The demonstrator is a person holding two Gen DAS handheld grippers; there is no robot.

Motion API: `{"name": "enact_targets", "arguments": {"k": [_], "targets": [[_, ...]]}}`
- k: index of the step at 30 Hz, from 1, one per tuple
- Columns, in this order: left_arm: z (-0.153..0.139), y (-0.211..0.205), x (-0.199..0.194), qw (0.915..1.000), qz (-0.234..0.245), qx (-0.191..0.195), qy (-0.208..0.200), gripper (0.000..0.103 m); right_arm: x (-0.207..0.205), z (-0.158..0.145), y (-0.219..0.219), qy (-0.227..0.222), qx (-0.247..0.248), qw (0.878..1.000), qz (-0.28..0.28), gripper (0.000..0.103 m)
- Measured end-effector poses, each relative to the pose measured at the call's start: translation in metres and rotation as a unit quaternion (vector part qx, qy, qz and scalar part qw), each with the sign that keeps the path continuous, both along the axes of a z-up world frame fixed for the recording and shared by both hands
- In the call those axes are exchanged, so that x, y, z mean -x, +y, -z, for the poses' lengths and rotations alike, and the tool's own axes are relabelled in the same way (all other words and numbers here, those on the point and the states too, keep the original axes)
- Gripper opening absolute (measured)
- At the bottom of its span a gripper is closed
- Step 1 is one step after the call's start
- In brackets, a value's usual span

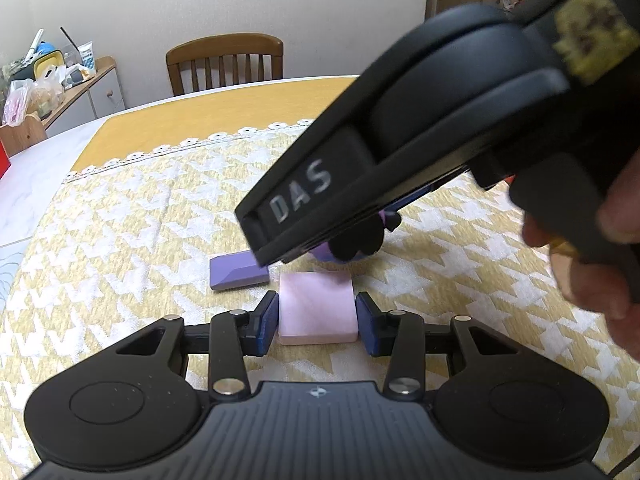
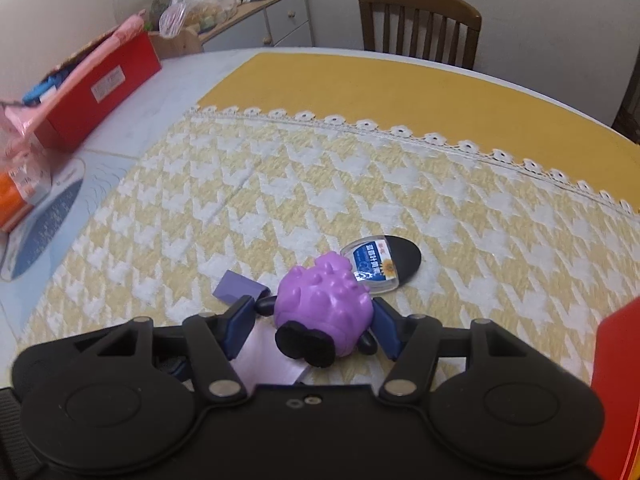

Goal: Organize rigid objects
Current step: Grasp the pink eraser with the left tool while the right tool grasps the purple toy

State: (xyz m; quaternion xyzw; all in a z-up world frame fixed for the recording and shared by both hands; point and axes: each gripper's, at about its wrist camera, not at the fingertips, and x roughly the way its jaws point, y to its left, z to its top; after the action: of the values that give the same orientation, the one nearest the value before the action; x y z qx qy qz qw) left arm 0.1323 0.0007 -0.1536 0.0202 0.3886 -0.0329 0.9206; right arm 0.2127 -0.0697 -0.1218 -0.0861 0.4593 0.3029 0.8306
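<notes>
A pale pink square block (image 1: 316, 312) lies on the yellow-and-white cloth (image 1: 120, 240), and my left gripper (image 1: 317, 298) is shut on it, a blue pad against each side. A purple knobbly sheep toy (image 2: 320, 304) with black head and feet stands just behind the block. My right gripper (image 2: 312, 304) straddles the toy with its jaws apart; a gap shows on the left side. In the left wrist view the right gripper's black body hides most of the toy (image 1: 324, 254). A flat violet block (image 1: 236, 272) lies to the left of the toy.
An oval black case with a blue label (image 2: 380, 266) lies right behind the toy. A red box (image 2: 100, 92) and orange packs (image 2: 16, 192) sit at the table's left, a red object (image 2: 616, 380) at the right edge. A wooden chair (image 2: 418, 28) stands beyond the table.
</notes>
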Motion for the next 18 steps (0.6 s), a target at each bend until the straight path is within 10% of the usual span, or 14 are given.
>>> {"name": "enact_targets", "arguments": {"k": [18], "targets": [[-0.036, -0.003, 0.016, 0.9992, 0.015, 0.037, -0.008, 0.041, 0.033, -0.046, -0.065, -0.03, -0.039, 0.997, 0.052, 0.062]]}}
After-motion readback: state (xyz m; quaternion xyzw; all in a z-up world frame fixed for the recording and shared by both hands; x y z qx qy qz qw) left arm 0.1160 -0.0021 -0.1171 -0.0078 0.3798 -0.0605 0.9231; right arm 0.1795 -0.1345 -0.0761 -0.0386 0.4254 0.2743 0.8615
